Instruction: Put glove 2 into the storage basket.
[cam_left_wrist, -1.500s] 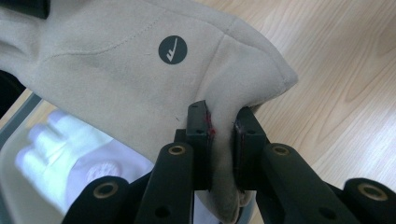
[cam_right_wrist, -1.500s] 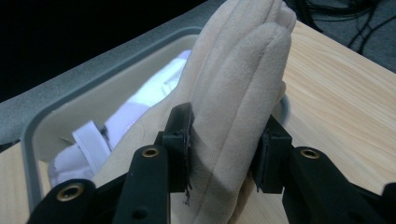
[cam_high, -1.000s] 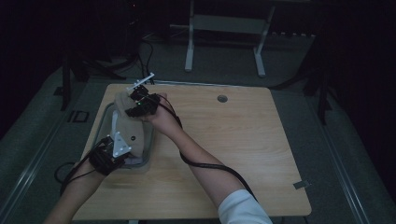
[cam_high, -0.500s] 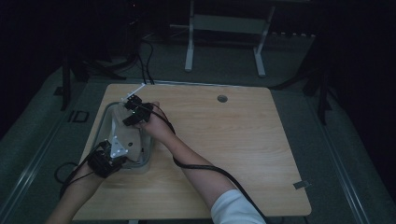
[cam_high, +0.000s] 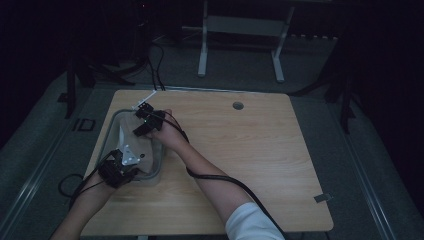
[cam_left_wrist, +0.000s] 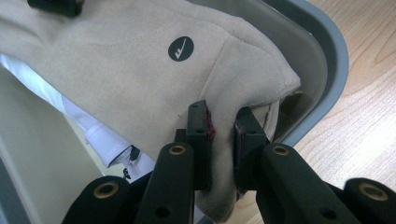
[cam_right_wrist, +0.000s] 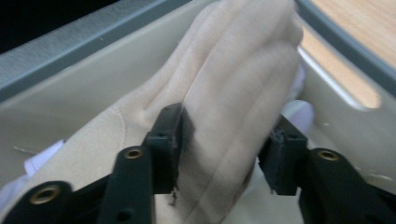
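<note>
A beige cloth garment (cam_left_wrist: 140, 70) with a round black logo lies in a grey plastic bin (cam_high: 157, 165) at the table's left side. My left gripper (cam_left_wrist: 223, 116) is shut on a fold at the garment's edge, by the bin's rim (cam_left_wrist: 336, 60). From above, the left gripper (cam_high: 124, 147) is at the near end of the bin. My right gripper (cam_right_wrist: 229, 135) straddles a thick bunch of the same garment (cam_right_wrist: 233, 93). Its jaws have just been opening, and the cloth still lies between them. In the high view the right gripper (cam_high: 140, 129) reaches into the bin's far end.
A white shirt (cam_left_wrist: 98, 135) lies under the beige garment in the bin. The wooden table (cam_high: 260, 150) has a round cable hole (cam_high: 238, 105) near its far edge. A black cable (cam_high: 215, 177) trails along the right forearm. A metal stand (cam_high: 240, 30) is on the floor beyond the table.
Both hands have sunk lower into the bin. The right gripper came down from above the bin's far rim into the bin.
</note>
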